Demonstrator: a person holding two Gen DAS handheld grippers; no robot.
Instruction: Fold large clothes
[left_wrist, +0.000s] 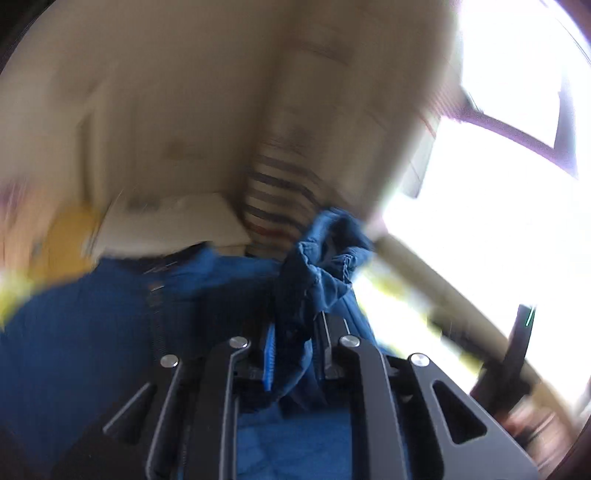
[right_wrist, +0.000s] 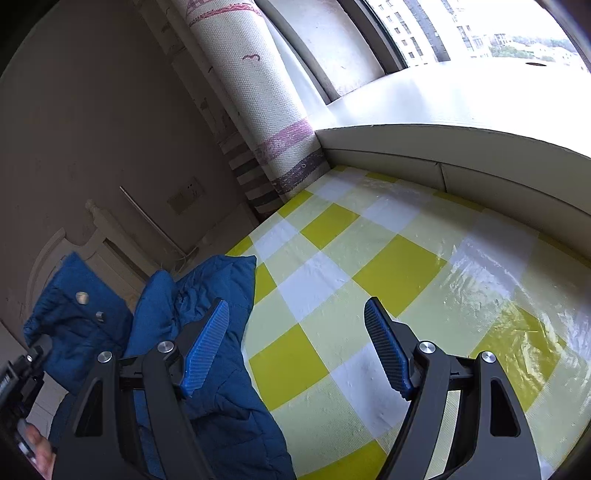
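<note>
A yellow, white and pale-green checked mat (right_wrist: 369, 266) covers the work surface, running up to a white window ledge (right_wrist: 461, 147) and a rolled mat (right_wrist: 255, 96) standing in the corner. On the mat's left part, as the right wrist view has it, lies the blue padded jacket (right_wrist: 221, 369), a large quilted garment with metal snaps (right_wrist: 82, 297) on a raised portion; its bulk runs from the near edge away toward the wall, so its long axis looks roughly aligned with the direction the right fingers point. The left gripper (left_wrist: 295, 343) has its jaws pressed together on a bunched fold of the jacket (left_wrist: 321, 269), which it holds lifted; that view is heavily blurred, so which part of the garment is gripped cannot be told. The right gripper (right_wrist: 295, 343) hangs with its blue pads (right_wrist: 207, 343) spread wide, holding nothing; the left pad overlaps the jacket's edge in the picture while the right pad is over bare mat. The jacket therefore lies to the left of the right gripper's centre line, and a grasp would probably need a shift leftward.
</note>
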